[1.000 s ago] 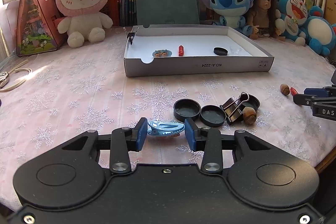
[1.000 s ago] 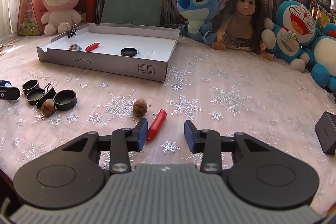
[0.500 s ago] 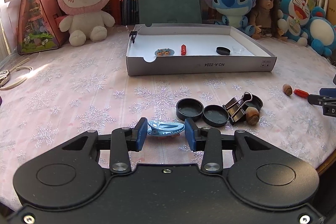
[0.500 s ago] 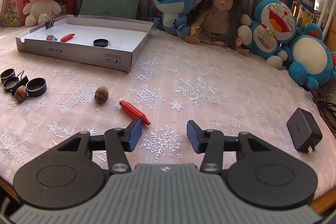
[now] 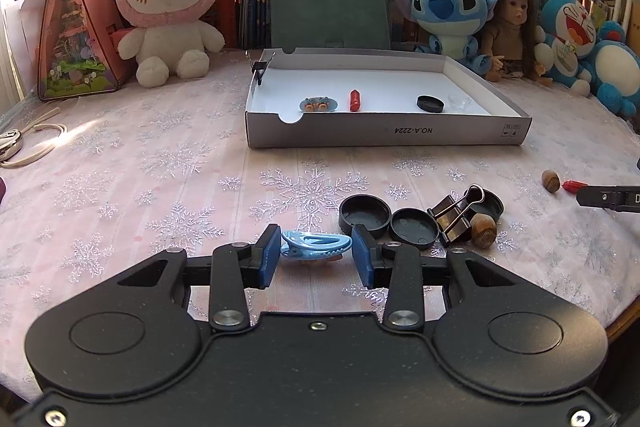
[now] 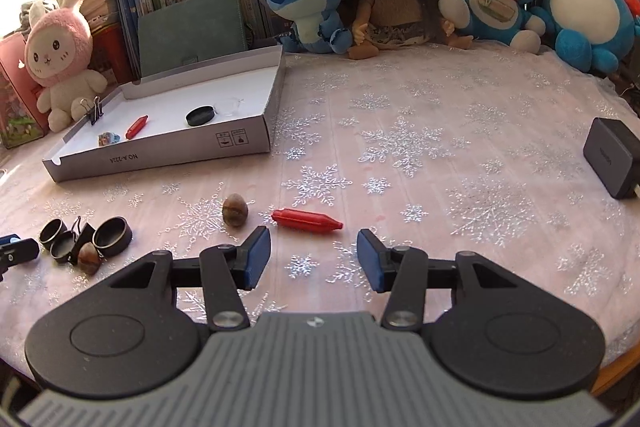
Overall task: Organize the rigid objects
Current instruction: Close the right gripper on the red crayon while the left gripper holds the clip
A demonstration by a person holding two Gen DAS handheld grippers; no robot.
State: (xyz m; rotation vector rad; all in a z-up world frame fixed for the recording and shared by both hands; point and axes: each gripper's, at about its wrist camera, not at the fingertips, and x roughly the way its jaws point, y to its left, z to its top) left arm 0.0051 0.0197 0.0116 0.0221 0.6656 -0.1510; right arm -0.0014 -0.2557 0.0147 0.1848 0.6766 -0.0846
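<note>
The left claw point(image 5: 316, 255) is clamped on a blue hair clip point(image 5: 316, 242); the right claw point(image 6: 312, 259) is apart, empty, near a red crayon point(image 6: 306, 220)

The box point(image 5: 384, 135) front wall reads "NO.A-2224" (printed upside down)

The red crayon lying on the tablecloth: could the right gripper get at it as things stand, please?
Probably yes. The red crayon lies just beyond the right gripper, whose fingers stand apart and empty. Only bare tablecloth lies between them; the nut sits off to one side, clear of the path.
</note>
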